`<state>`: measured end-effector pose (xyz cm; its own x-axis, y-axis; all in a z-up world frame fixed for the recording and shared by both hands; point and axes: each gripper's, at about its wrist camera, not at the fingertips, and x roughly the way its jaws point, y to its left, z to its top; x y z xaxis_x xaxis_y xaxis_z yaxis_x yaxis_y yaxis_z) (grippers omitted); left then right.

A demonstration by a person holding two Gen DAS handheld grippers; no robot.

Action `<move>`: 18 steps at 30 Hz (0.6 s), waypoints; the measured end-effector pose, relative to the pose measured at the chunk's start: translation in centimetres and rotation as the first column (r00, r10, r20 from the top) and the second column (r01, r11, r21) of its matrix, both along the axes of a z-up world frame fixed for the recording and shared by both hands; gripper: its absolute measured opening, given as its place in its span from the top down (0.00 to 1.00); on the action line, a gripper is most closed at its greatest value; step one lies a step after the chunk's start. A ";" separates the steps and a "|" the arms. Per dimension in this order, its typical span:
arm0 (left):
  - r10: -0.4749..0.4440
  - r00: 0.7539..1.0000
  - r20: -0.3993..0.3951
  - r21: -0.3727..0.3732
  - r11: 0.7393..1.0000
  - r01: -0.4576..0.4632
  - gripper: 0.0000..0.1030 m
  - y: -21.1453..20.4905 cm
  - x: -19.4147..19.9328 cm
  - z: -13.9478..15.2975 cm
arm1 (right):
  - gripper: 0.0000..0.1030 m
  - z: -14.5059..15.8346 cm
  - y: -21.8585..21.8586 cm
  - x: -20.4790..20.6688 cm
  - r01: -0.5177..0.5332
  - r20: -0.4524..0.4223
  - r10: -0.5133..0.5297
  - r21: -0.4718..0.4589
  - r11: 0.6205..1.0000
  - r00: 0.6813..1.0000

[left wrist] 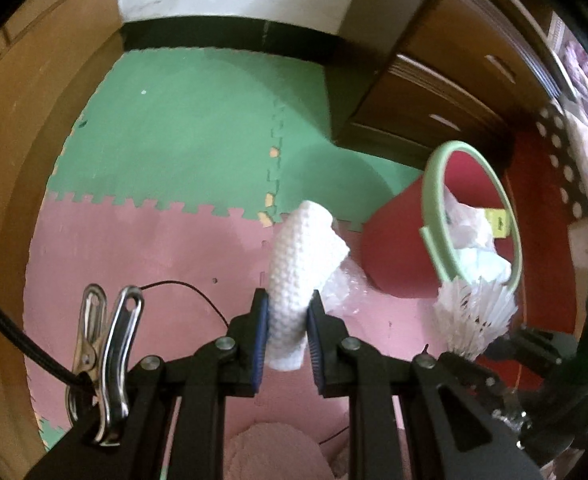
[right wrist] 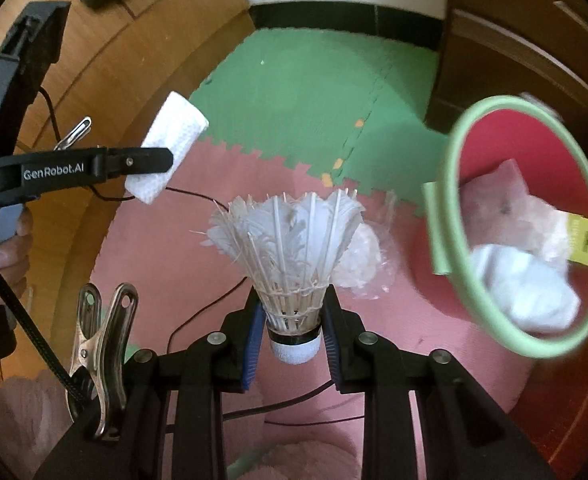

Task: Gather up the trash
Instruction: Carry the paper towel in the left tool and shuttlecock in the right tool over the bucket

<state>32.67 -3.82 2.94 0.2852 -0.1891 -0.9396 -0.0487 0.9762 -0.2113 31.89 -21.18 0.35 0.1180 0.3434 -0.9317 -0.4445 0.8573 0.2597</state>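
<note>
Left gripper (left wrist: 287, 330) pinches a foam roll (left wrist: 300, 264), right gripper (right wrist: 294, 330) a shuttlecock (right wrist: 290, 248); bin (right wrist: 460, 152) contents blurred.

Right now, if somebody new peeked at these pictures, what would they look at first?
Probably the feathery white shuttlecock, pinched by its cork end in the right claw and held up above the pink floor mat. Next, the rolled white paper towel squeezed in the left claw. Off to the right stands the red bin with its green rim, already holding crumpled trash.
</note>
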 end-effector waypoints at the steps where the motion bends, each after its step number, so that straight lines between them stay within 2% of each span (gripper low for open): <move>1: -0.010 1.000 0.006 0.005 1.000 0.010 0.82 -0.4 0.0 0.5 | 0.73 0.6 -0.6 -0.2 0.009 0.008 -0.010 0.002 1.000 1.000; 8: -0.052 0.998 0.033 0.008 0.999 0.052 0.82 -2.6 -0.2 3.0 | 0.73 3.6 -4.0 -1.8 0.093 0.035 -0.094 0.028 0.995 0.995; 18: -0.134 0.990 0.038 0.034 0.991 0.133 0.82 -6.0 0.5 4.5 | 0.73 6.7 -8.6 -2.5 0.215 0.071 -0.220 0.072 0.974 0.973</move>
